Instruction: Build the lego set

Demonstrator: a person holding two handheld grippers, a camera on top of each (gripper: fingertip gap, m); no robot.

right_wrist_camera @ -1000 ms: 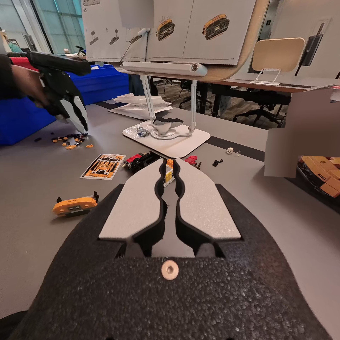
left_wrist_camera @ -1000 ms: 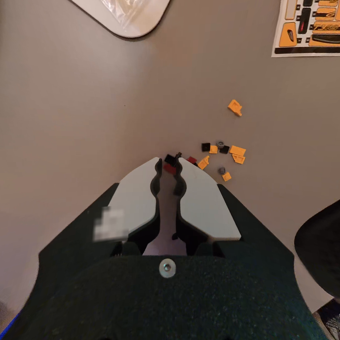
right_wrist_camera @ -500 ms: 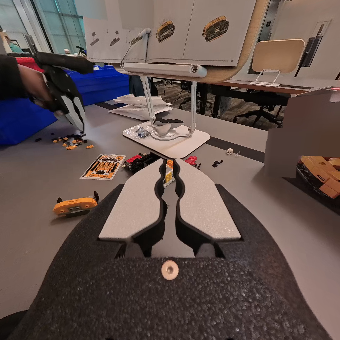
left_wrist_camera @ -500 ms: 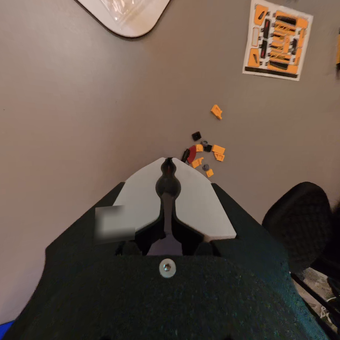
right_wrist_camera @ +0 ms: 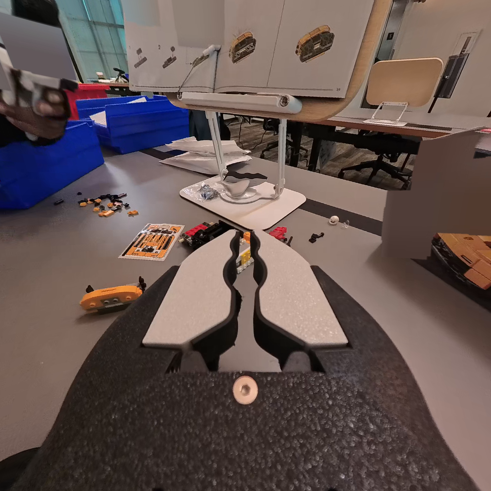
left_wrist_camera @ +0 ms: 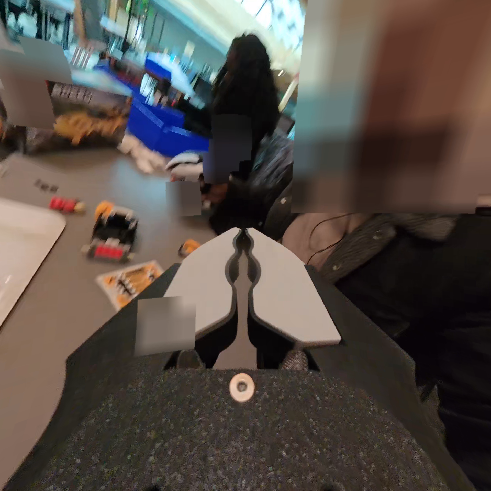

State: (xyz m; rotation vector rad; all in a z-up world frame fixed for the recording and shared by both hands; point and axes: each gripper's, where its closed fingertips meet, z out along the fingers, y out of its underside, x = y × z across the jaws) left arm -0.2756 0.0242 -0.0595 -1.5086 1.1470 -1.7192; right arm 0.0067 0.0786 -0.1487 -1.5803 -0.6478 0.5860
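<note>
Small black lego piece (left_wrist_camera: 242, 235): pinched at the closed tips of the left gripper (left_wrist_camera: 242, 237), lifted half a second ago from the scattered orange and black loose bricks (right_wrist_camera: 106, 203) and now swung toward the black-and-red car chassis (left_wrist_camera: 113, 240); fitting is judged next. Right gripper (right_wrist_camera: 244, 236): slightly parted, empty, held over the grey table (right_wrist_camera: 53, 265).

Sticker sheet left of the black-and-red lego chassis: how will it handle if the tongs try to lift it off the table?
The sticker sheet lies flat on the table with no raised edge, so it is probably hard to get under. It looks thin, so likely floppy and very light once lifted. A push may simply slide it.
</note>
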